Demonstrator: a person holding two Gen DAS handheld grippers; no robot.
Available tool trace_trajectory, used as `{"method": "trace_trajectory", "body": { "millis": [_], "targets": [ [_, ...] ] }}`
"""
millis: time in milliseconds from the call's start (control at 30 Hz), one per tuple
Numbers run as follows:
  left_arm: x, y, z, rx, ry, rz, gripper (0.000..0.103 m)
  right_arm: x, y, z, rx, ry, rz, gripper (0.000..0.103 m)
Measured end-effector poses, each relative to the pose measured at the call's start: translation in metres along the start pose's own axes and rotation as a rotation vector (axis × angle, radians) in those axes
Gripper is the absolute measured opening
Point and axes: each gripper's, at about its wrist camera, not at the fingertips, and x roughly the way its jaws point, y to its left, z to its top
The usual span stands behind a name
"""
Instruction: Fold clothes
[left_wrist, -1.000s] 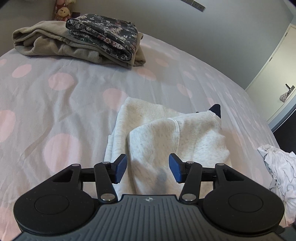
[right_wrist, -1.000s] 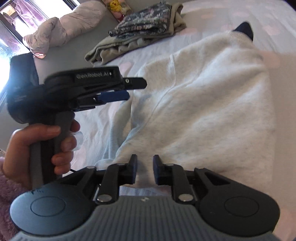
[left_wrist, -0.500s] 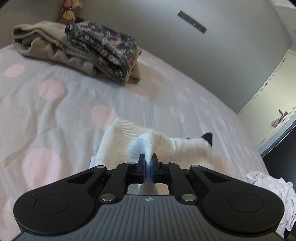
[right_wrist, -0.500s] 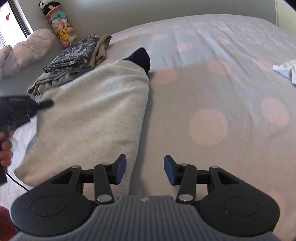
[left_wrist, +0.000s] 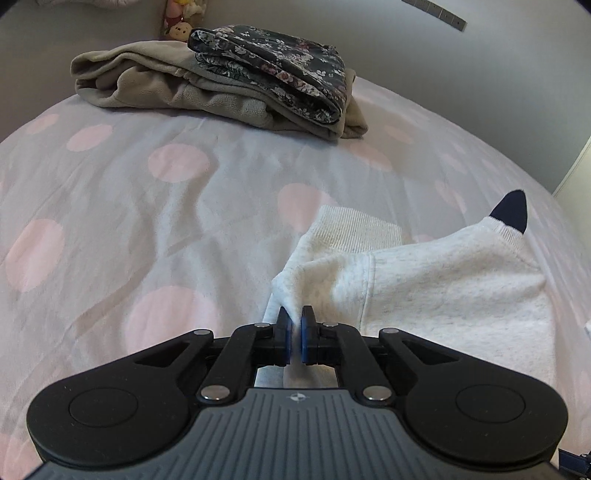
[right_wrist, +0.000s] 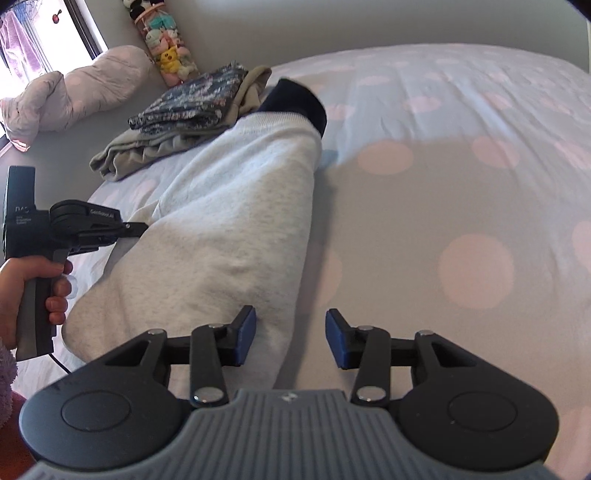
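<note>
The left gripper (left_wrist: 294, 334) has its jaws pressed together on a pinch of the pale grey sweatshirt (left_wrist: 443, 291), the fabric rising in a small peak right between the blue pads (left_wrist: 282, 334). The right gripper (right_wrist: 290, 338) has its jaws spread and has just been closing a little; the sweatshirt's near edge lies between them, close against the left pad, the right pad clear over the spotted bedsheet (right_wrist: 461, 192). Ahead of both, the sweatshirt stretches away across the sheet to a dark navy cuff (right_wrist: 295, 98). Farther off, beyond the left jaws, a folded floral garment (left_wrist: 273, 70) rests on a folded beige garment (left_wrist: 155, 85). A hand (right_wrist: 22, 291) grips the left gripper's handle.
</note>
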Motion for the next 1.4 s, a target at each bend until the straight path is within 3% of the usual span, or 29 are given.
{"method": "trace_trajectory", "body": {
  "millis": [200,267,400,500,533,733,933,1000,1033,1067,1133,1333,1400],
  "targets": [
    [-0.004,-0.006,-0.002,0.042,-0.008,0.006,0.006,0.007,0.002,-0.003,-0.032,0.013,-0.035,0.043],
    [-0.013,-0.005,-0.003,0.047,-0.031,-0.016,0.015,0.000,-0.002,-0.003,-0.019,-0.003,-0.037,0.043],
    [-0.041,0.004,-0.005,0.001,-0.044,-0.043,0.023,-0.029,-0.006,-0.010,-0.014,-0.043,-0.040,0.043],
    [-0.064,0.011,-0.006,-0.061,-0.027,-0.082,0.043,-0.044,0.000,-0.022,-0.050,-0.033,-0.068,0.043],
    [-0.071,0.013,-0.007,-0.073,-0.014,-0.095,0.050,-0.047,0.003,-0.027,-0.066,-0.027,-0.071,0.043],
    [-0.097,0.013,-0.026,-0.061,0.126,-0.147,0.052,-0.060,0.016,-0.044,-0.110,-0.022,-0.065,0.044],
    [-0.103,-0.001,-0.048,0.015,0.210,-0.135,0.057,-0.061,0.029,-0.058,-0.150,-0.005,-0.053,0.046],
    [-0.098,-0.003,-0.052,0.038,0.233,-0.128,0.056,-0.058,0.034,-0.061,-0.168,0.004,-0.062,0.046],
    [-0.096,-0.005,-0.055,0.049,0.245,-0.125,0.049,-0.055,0.036,-0.062,-0.170,0.006,-0.060,0.046],
    [-0.094,-0.005,-0.056,0.053,0.251,-0.125,0.034,-0.051,0.038,-0.062,-0.163,0.009,-0.055,0.046],
    [-0.092,-0.001,-0.057,0.027,0.241,-0.139,0.020,-0.040,0.041,-0.061,-0.139,0.025,-0.051,0.045],
    [-0.091,0.004,-0.059,-0.007,0.210,-0.141,0.013,-0.015,0.039,-0.055,0.019,-0.019,-0.044,0.045],
    [-0.091,0.003,-0.060,-0.008,0.210,-0.134,0.013,-0.011,0.040,-0.057,0.012,-0.024,-0.072,0.036]
  ]
}}
